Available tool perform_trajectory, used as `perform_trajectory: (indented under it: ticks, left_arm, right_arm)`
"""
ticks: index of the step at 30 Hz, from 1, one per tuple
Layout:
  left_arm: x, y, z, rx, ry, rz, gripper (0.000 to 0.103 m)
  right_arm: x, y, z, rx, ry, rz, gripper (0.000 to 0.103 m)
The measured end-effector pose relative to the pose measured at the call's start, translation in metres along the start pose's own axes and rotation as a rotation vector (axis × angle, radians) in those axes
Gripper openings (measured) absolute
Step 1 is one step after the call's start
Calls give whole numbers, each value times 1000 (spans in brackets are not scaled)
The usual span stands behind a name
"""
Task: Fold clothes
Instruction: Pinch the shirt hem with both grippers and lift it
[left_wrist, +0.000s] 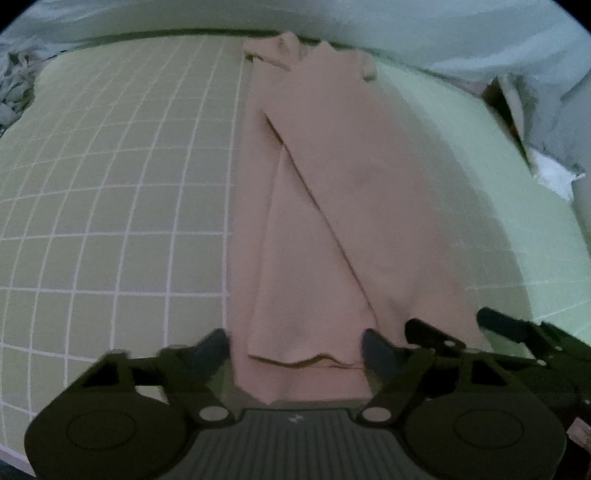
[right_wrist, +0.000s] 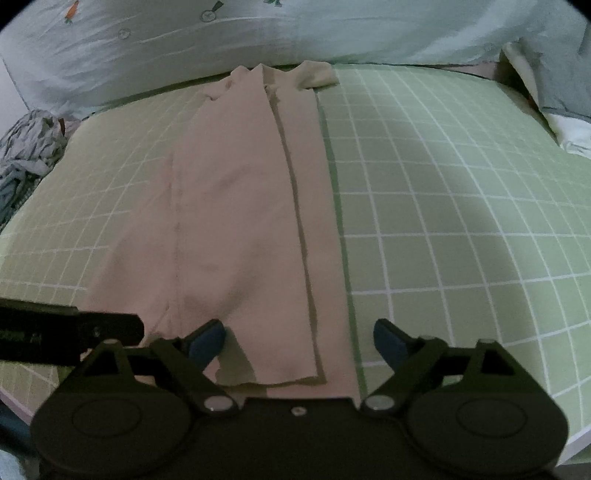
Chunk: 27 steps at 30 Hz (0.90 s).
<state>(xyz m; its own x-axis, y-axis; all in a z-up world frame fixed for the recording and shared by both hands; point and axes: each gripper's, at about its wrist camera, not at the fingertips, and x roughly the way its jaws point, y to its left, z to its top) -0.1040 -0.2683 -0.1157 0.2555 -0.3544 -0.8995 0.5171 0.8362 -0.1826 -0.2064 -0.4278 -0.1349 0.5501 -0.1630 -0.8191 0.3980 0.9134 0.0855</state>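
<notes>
A pink garment (left_wrist: 332, 206) lies folded lengthwise in a long strip on a green checked bed sheet (left_wrist: 110, 184); it also shows in the right wrist view (right_wrist: 240, 206). Its near hem lies between the fingers of both grippers. My left gripper (left_wrist: 295, 350) is open above the hem's left part, with blue pads (left_wrist: 375, 349) on either side of the cloth. My right gripper (right_wrist: 299, 343) is open over the hem's right part. The right gripper shows at the lower right of the left wrist view (left_wrist: 517, 332), and the left gripper shows at the left of the right wrist view (right_wrist: 74, 328).
A pale printed duvet (right_wrist: 258, 33) is bunched along the far edge of the bed. A heap of grey clothes (right_wrist: 26, 147) lies at the far left. A white item (right_wrist: 576, 136) lies at the far right. The sheet (right_wrist: 461, 221) stretches to the right of the garment.
</notes>
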Motion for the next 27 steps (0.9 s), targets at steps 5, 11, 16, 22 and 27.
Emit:
perform_trajectory:
  ticks: [5, 11, 16, 22, 27]
  left_arm:
    - [2, 1, 1, -21, 3, -34, 34]
    - [0, -5, -4, 26, 10, -43, 37]
    - [1, -1, -9, 2, 9, -77, 21]
    - [-11, 19, -20, -45, 49, -193, 12]
    - [-79, 20, -26, 42, 39, -314, 12]
  right_arm:
    - [0, 2, 2, -28, 3, 12, 88]
    - [-8, 3, 2, -84, 5, 135, 32]
    - [-12, -5, -3, -32, 21, 190, 18]
    - [-18, -22, -9, 21, 60, 240, 14]
    - [-55, -46, -14, 113, 132, 376, 13]
